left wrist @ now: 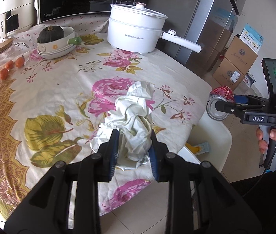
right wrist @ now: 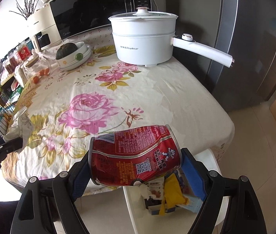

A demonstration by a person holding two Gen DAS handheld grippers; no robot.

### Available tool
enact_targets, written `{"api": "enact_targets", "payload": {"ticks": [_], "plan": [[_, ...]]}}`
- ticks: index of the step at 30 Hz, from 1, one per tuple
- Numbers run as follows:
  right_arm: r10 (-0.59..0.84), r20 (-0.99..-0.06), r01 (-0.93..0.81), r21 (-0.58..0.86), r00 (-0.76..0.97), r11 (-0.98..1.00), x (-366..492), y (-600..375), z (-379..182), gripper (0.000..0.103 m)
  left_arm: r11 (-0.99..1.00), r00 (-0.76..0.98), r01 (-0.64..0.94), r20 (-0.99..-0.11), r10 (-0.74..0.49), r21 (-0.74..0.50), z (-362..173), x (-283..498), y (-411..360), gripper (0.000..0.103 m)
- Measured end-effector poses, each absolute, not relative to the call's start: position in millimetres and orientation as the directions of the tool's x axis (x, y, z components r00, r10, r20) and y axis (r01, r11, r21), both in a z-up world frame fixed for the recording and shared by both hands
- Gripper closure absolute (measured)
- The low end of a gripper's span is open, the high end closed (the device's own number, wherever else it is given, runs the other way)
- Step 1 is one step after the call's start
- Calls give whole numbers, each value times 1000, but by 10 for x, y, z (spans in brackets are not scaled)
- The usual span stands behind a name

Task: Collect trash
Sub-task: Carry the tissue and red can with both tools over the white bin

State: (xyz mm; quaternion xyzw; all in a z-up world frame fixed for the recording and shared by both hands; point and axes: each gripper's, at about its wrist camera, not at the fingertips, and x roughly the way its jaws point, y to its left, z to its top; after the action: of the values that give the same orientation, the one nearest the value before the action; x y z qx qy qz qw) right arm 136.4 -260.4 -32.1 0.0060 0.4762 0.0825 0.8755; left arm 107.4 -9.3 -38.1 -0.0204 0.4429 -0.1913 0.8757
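I am holding a crumpled paper wad [left wrist: 132, 124] in the left claw [left wrist: 133, 146]; both pads are pressing into its lower folds, and most of the wad is standing ahead of the tips, above the worktop [left wrist: 59, 81]. I am gripping a dented red can [right wrist: 136, 156] sideways in the right claw [right wrist: 136, 167], one pad on each end. A white bin [right wrist: 138, 198], already holding scraps, is sitting below and just beyond the right claw, past the worktop edge.

Risks from here, as I am judging them:
- The can is crushed and its ends are slick metal. Any tilt of the claw could let it pivot or slip out before it is over the bin.
- The wad is soft and gripped only low down. A quick swing could let it unfold or pull free.
- The two claws are working close together near the bin opening. Bringing both in at once could make them collide, so I am planning one release at a time.
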Motion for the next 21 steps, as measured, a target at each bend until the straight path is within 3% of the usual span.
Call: {"api": "enact_targets", "payload": {"ticks": [10, 21], "plan": [[145, -875, -70, 126, 463, 989, 943, -2842, -489, 17, 893, 487, 356, -761, -429, -276, -465, 1004, -401, 72], [101, -916, 83, 144, 389, 986, 632, -3541, -793, 17, 796, 349, 544, -791, -503, -266, -727, 921, -1416, 71]]}}
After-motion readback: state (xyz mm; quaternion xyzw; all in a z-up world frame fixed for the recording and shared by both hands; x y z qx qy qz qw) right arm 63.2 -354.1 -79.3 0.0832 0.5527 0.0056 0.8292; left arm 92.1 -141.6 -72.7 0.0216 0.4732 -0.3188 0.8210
